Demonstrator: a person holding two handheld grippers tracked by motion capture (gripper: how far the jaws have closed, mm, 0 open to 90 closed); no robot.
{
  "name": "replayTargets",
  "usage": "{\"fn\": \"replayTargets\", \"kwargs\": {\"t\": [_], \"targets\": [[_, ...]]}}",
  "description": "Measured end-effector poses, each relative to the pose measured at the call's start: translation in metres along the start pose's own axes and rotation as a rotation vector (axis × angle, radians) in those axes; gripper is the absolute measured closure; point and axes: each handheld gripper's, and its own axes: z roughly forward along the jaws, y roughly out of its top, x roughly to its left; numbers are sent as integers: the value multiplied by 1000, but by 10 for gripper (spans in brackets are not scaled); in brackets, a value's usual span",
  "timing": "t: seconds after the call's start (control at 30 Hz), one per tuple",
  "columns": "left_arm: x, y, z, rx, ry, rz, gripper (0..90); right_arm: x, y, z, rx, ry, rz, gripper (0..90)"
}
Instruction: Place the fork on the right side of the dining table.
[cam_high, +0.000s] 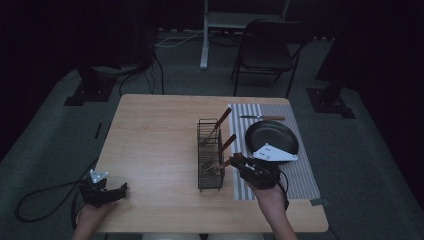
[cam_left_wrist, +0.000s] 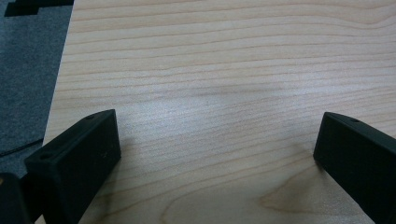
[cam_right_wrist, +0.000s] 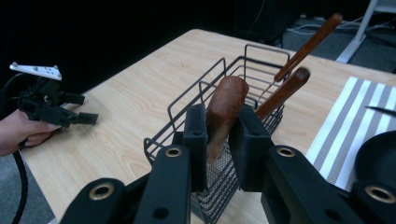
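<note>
Gripping a wooden utensil handle (cam_right_wrist: 224, 112) in the right tool (cam_right_wrist: 223, 135)

Just beyond it stands the wire caddy (cam_right_wrist: 219, 88); the left tool (cam_left_wrist: 219, 154) rests wide on the counter (cam_left_wrist: 224, 65).

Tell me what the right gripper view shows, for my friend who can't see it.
The right gripper has its jaws shut on a wooden handle over a black wire basket on a wooden table. Two more handles stick up behind.

Brown handle (cam_right_wrist: 224, 112), black wire rack (cam_right_wrist: 205, 88)
</note>
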Motion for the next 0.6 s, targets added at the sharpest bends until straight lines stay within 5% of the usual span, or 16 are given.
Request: {"fn": "replayTargets", "kwargs": {"t": [0.6], "targets": [[0, 0, 0, 1, -1, 0, 7, -2, 25, -33, -93, -19, -13, 813]]}}
